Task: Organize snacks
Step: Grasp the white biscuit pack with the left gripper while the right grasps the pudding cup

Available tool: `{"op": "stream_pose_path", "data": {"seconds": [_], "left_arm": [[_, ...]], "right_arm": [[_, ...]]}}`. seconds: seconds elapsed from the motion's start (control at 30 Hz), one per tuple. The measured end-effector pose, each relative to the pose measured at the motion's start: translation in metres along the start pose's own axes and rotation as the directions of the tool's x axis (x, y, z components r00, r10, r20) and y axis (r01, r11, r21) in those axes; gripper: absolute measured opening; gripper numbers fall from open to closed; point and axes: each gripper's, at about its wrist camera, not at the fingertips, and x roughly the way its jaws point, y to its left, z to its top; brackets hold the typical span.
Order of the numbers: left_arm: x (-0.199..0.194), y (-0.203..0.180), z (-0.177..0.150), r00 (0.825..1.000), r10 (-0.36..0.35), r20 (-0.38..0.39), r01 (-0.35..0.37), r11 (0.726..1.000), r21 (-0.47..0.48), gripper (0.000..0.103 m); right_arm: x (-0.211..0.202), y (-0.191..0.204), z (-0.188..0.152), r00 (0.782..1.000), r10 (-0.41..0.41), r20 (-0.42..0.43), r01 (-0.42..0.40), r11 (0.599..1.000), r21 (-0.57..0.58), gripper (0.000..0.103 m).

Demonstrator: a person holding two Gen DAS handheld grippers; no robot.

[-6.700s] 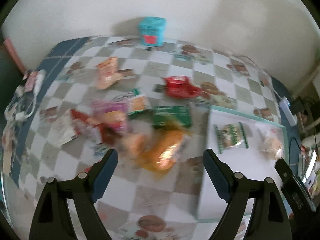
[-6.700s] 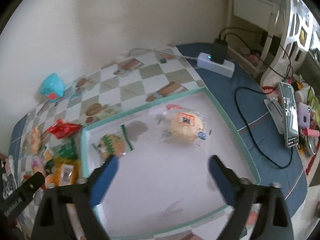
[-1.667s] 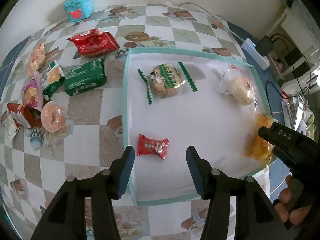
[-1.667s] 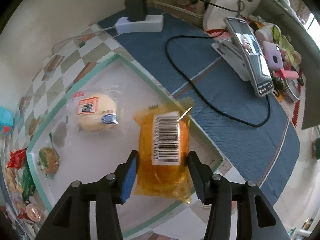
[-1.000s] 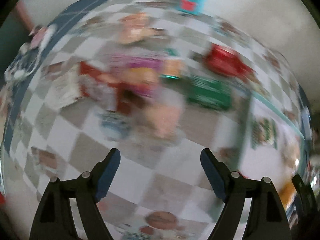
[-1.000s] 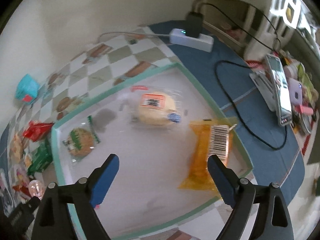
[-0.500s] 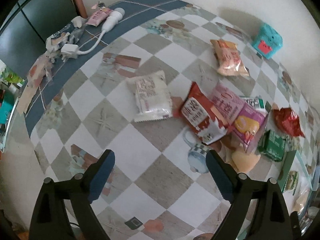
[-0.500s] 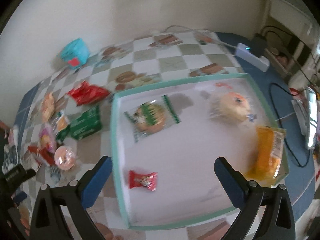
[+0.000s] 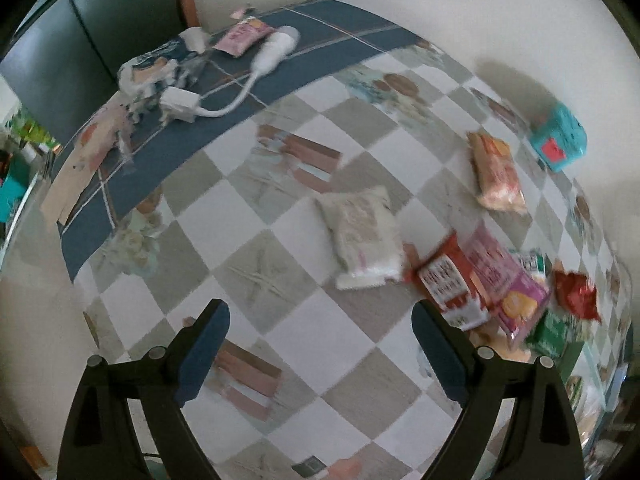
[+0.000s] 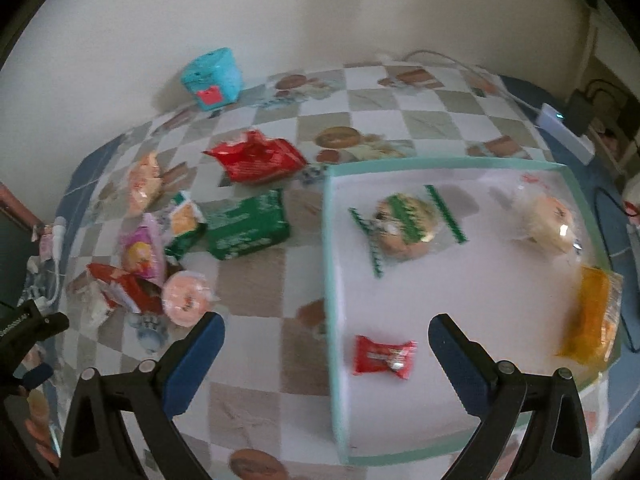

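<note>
My right gripper (image 10: 328,328) is open and empty above the left rim of the white, teal-edged tray (image 10: 329,264). In the tray lie a green-striped cookie (image 10: 404,228), a round bun (image 10: 548,224), an orange packet (image 10: 592,320) and a red candy (image 10: 382,356). Left of the tray sit loose snacks: a red bag (image 10: 256,160), a green pack (image 10: 248,228), a pink packet (image 10: 142,252) and a round pink pastry (image 10: 186,300). My left gripper (image 9: 320,320) hangs open and empty over bare checkered cloth. A white packet (image 9: 364,236) lies just beyond it.
A teal box (image 10: 212,80) stands by the back wall. A white charger and cable (image 9: 224,92) and small clutter lie on the blue cloth strip at the table's far left end. A power strip (image 10: 564,128) sits behind the tray.
The right gripper let go of the orange packet, which now lies in the tray, and swung left. The left gripper left the red candy in the tray and swung left over the table.
</note>
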Motion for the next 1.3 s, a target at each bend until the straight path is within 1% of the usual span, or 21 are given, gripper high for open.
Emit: {"op": "stream_pose_path", "data": {"seconds": [0.23,0.33,0.43,0.77,0.83,0.93,1.0,1.07,1.1,1.23,1.3], "left_arm": [[0.003,0.037,0.02,1.0,-0.012,0.002,0.012,0.996,-0.086,0.093],[0.01,0.047,0.027,1.0,-0.01,-0.011,0.009,0.994,-0.112,0.093],[0.019,0.048,0.032,0.999,-0.019,-0.032,0.016,0.994,-0.112,0.093],[0.052,0.021,0.043,0.993,-0.057,-0.103,0.05,0.996,-0.069,0.093],[0.056,0.014,0.046,0.993,-0.056,-0.101,0.052,0.998,-0.042,0.093],[0.062,0.001,0.049,0.991,-0.081,-0.103,0.081,0.997,-0.005,0.093],[0.066,-0.007,0.049,0.99,-0.093,-0.106,0.095,0.995,0.015,0.093],[0.071,-0.013,0.049,0.99,-0.083,-0.113,0.087,0.996,0.032,0.093],[0.075,-0.017,0.049,0.99,-0.067,-0.122,0.072,0.997,0.042,0.093],[0.087,-0.023,0.049,0.988,-0.057,-0.144,0.065,0.997,0.051,0.093],[0.089,-0.025,0.05,0.989,-0.046,-0.142,0.055,0.997,0.061,0.093]], "right_arm": [[0.005,0.041,0.004,0.998,0.053,0.02,-0.052,0.997,-0.052,0.103],[0.01,0.059,0.003,0.998,0.069,0.013,-0.068,0.994,-0.08,0.103],[0.019,0.071,0.001,0.997,0.077,-0.01,-0.078,0.992,-0.098,0.103],[0.056,0.09,-0.001,0.995,0.058,-0.078,-0.066,0.991,-0.115,0.103],[0.061,0.095,-0.001,0.995,0.052,-0.081,-0.061,0.991,-0.121,0.103],[0.068,0.103,0.001,0.995,0.051,-0.083,-0.061,0.99,-0.128,0.103],[0.071,0.107,0.001,0.995,0.048,-0.084,-0.059,0.989,-0.135,0.1],[0.074,0.11,0.001,0.995,0.042,-0.086,-0.054,0.988,-0.142,0.099],[0.077,0.111,0.0,0.995,0.039,-0.089,-0.052,0.988,-0.143,0.099],[0.082,0.114,-0.002,0.995,0.035,-0.098,-0.05,0.987,-0.15,0.099],[0.083,0.115,-0.001,0.995,0.029,-0.097,-0.043,0.988,-0.15,0.097]]}}
